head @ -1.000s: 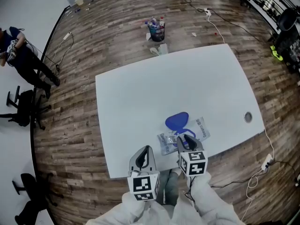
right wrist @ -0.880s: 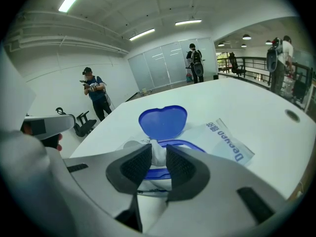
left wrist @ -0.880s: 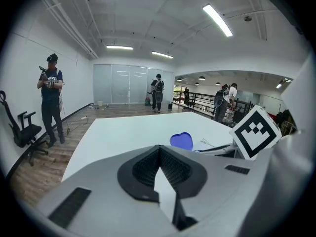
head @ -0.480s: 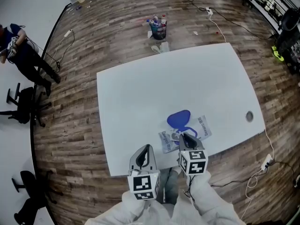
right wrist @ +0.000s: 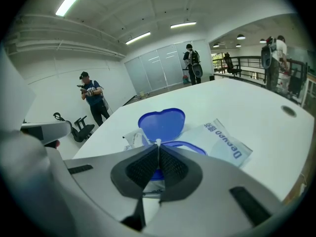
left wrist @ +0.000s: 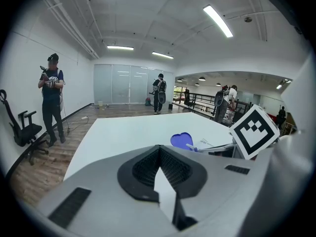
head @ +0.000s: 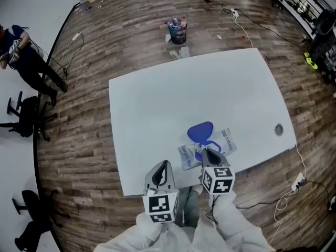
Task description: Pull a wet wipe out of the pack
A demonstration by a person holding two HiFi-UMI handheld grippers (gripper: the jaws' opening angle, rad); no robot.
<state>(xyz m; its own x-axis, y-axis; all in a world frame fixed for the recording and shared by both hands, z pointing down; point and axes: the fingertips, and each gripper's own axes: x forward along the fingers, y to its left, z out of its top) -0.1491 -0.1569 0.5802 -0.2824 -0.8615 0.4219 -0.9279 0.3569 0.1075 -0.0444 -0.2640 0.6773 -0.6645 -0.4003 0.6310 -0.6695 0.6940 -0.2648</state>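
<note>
While I hold both grippers at the near edge of the white rectangular table [head: 152, 104], the flat translucent wet-wipe pack with blue print [head: 227, 143] lies on the tabletop close to that edge, right of centre. Its long axis runs diagonally in the head view, from near-left to far-right. Its blue heart-shaped plastic lid [head: 200, 133] is flipped open and points away from me, toward the far edge. The right gripper [head: 205, 151] slopes forward and down onto the pack's opening. Its jaws have just been closing and now stand together, pinching a small white tip of wet wipe [right wrist: 157, 142] that shows just above the pads. The left gripper [head: 164, 165] sits just left of the pack, apart from it, over the table's near edge and tilted slightly downward. Its jaws meet at the tips with nothing between them. White sleeves [head: 231, 230] cover both forearms, which lie side by side. Broad bare tabletop extends beyond the lid and to the left. A round grey cable port [head: 277, 130] sits near the right edge, well apart from the pack.
</note>
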